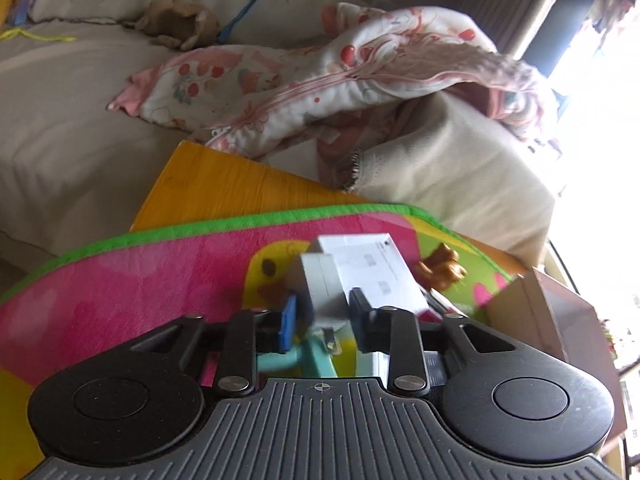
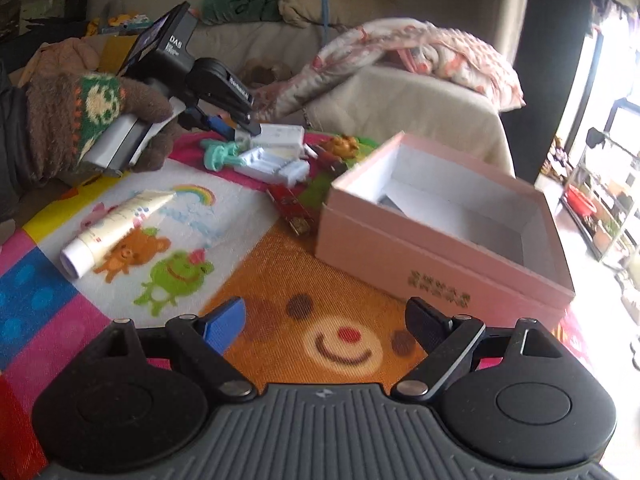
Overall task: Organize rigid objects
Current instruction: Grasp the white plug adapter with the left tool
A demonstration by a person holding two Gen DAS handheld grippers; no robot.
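Note:
My left gripper (image 1: 323, 320) is closed around a small grey-white block (image 1: 320, 284) over the colourful play mat (image 1: 120, 280); it also shows in the right wrist view (image 2: 240, 128), held by a gloved hand. Beside it lie a white carton (image 1: 372, 268), a white plastic tray (image 2: 272, 162), a teal toy (image 2: 218, 154), a brown figure (image 2: 342, 145) and a red item (image 2: 290, 204). A cream tube (image 2: 116, 228) lies at the left. An open pink box (image 2: 440, 236) stands at the right. My right gripper (image 2: 326, 326) is open and empty, low over the mat.
The mat lies on an orange wooden table (image 1: 224, 188). Behind it is a beige sofa (image 2: 400, 108) with a floral blanket (image 1: 320, 76) draped over it. A bright window and shelves (image 2: 600, 200) are at the far right.

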